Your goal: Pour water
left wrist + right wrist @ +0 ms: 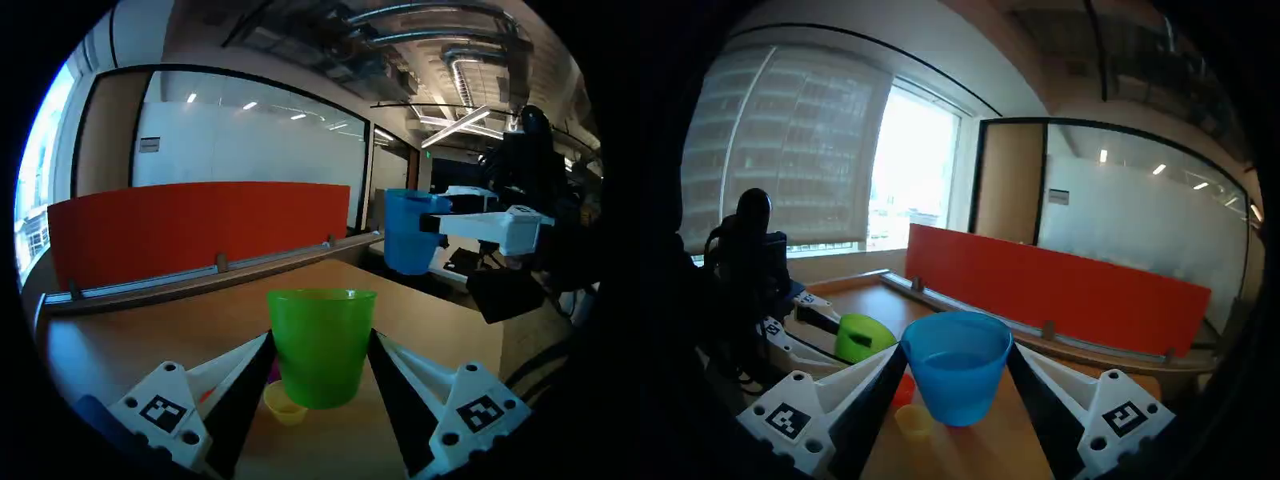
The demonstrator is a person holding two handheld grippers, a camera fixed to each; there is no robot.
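A green cup [322,346] stands upright between the fingers of my left gripper [322,360], which is shut on it above the wooden table [160,336]. My right gripper [957,376] is shut on a blue cup [957,368] that holds water and is upright. In the left gripper view the blue cup [408,230] hangs off to the upper right, gripped by the right gripper [436,224]. The right gripper view shows the green cup [860,334] to the lower left, clamped by the left gripper [854,336].
A small yellow cup [285,403] sits on the table below the green cup, also seen as the yellow cup [914,419] beside a red one [902,390]. An orange partition [200,224] runs along the table's far edge. The person in dark clothes [532,160] stands at the right.
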